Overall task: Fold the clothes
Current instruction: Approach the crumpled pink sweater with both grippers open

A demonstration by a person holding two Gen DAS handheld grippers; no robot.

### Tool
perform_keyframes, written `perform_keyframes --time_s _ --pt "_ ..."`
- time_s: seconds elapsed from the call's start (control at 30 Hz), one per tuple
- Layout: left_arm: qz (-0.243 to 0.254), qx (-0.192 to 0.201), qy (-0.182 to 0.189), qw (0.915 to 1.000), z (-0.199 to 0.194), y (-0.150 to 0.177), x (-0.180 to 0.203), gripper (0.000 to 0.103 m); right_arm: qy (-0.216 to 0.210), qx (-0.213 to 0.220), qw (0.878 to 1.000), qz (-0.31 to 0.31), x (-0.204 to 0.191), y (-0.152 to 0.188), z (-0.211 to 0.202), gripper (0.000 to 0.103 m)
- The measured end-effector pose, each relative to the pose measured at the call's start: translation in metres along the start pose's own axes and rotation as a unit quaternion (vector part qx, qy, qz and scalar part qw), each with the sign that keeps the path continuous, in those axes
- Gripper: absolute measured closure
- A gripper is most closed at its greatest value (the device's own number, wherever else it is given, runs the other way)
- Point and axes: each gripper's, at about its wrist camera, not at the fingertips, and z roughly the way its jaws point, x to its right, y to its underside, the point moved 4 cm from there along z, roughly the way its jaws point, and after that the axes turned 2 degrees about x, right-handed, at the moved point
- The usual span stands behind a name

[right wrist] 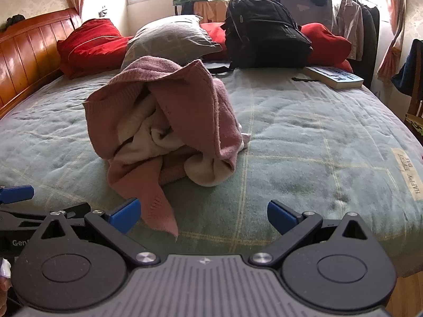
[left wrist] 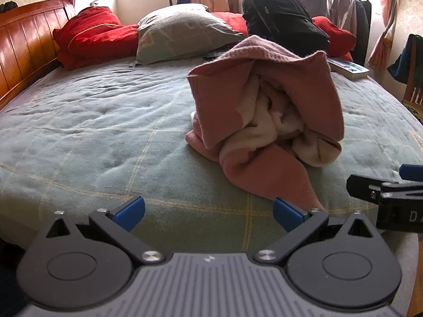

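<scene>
Knitwear lies bunched on the green checked blanket: a pink sweater heaped in an upright mound around a cream garment, one pink corner trailing toward the near edge of the bed. From the left gripper the heap sits at about one o'clock; from the right gripper at about eleven. Both grippers hover low at the bed's near edge, jaws spread wide, holding nothing. Nothing here is folded; the clothes are crumpled, so the step in hand is judged to be reaching for the heap. Folding calls for separating the two pieces and spreading one flat. Behind, a black backpack and a book rest near the pillows.
</scene>
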Motion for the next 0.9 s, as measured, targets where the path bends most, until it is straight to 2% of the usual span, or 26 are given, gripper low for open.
perform_keyframes --time_s 0.2,0.3,0.47,0.57,0.67,0.77,0.83,0.9 --pt "0.011 -0.033 0.005 0.9994 0.016 -0.013 0.001 0.001 -0.017 -0.046 0.999 -0.011 0.006 -0.01 0.022 0.0" --pt "0.02 -0.028 0.004 0.9994 0.032 -0.028 0.003 0.001 -0.036 -0.041 0.998 -0.024 0.01 -0.018 0.035 0.0" --pt "0.037 -0.034 0.02 0.9985 0.063 -0.053 0.0 0.001 -0.108 -0.057 0.992 -0.035 0.031 -0.04 0.073 0.0" --pt "0.043 -0.05 0.038 0.9971 0.083 -0.068 -0.004 0.001 -0.144 -0.099 0.982 -0.068 0.036 -0.06 0.101 0.0" --pt "0.036 -0.062 0.045 0.9964 0.094 -0.079 -0.01 0.001 -0.148 -0.136 0.975 -0.096 0.035 -0.078 0.119 0.0" --pt "0.009 -0.08 0.054 0.9953 0.101 -0.083 -0.018 0.001 -0.152 -0.144 0.972 -0.107 0.032 -0.081 0.122 0.0" --pt "-0.004 -0.082 0.059 0.9949 0.103 -0.082 -0.022 0.001 -0.155 -0.15 0.97 -0.115 0.03 -0.083 0.123 0.0" --pt "-0.009 -0.065 0.059 0.9961 0.101 -0.077 -0.021 0.001 -0.158 -0.152 0.968 -0.122 0.029 -0.083 0.125 0.0"
